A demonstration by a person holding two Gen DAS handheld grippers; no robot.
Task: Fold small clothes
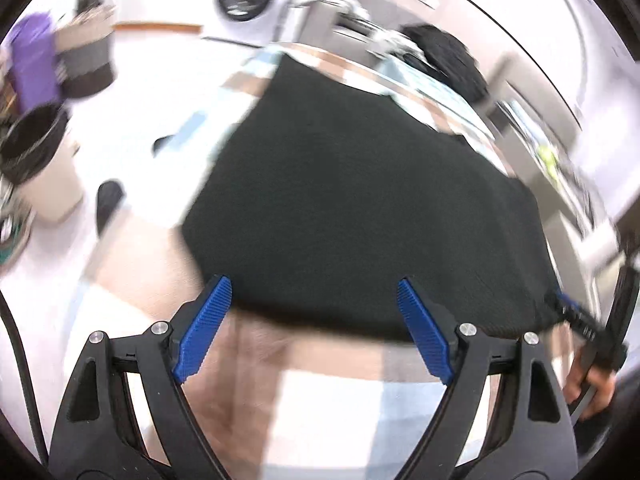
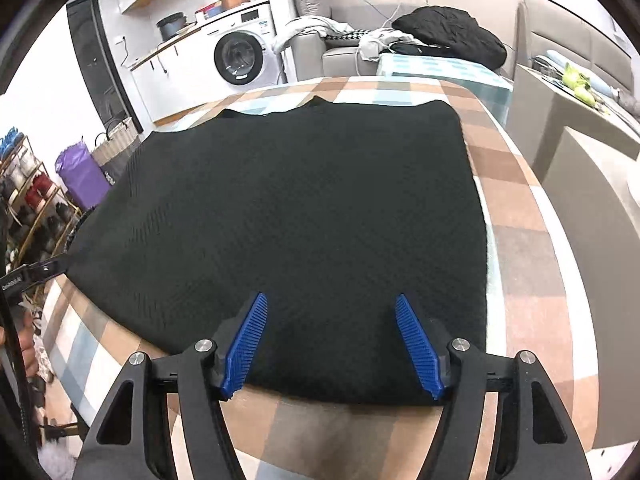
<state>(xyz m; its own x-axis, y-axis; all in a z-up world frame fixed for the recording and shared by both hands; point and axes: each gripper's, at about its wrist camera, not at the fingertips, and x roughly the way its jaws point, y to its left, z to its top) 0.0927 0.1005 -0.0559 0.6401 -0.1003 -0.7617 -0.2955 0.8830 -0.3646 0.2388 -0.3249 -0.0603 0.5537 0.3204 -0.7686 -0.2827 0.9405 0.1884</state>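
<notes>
A black knitted garment (image 2: pixel 288 216) lies flat on the checked tablecloth (image 2: pixel 520 248), roughly a rectangle with its neckline at the far edge. My right gripper (image 2: pixel 330 298) hovers open over the garment's near edge, and nothing is pinched between its blue pads (image 2: pixel 244 344). The left wrist view is motion-blurred. There the same garment (image 1: pixel 352 200) fills the middle, and my left gripper (image 1: pixel 314 284) stands wide open at its near edge with nothing between the fingers. The left gripper's tip (image 2: pixel 40 272) shows at the garment's left corner. The right gripper (image 1: pixel 580 320) and a hand appear at the far right.
A washing machine (image 2: pixel 236 56) stands at the back, beside a sofa with a black coat (image 2: pixel 452 32) on it. A purple bag (image 2: pixel 78 176), a woven basket (image 2: pixel 114 144) and a shoe rack (image 2: pixel 28 200) line the left. A grey cabinet (image 2: pixel 568 128) is at the right.
</notes>
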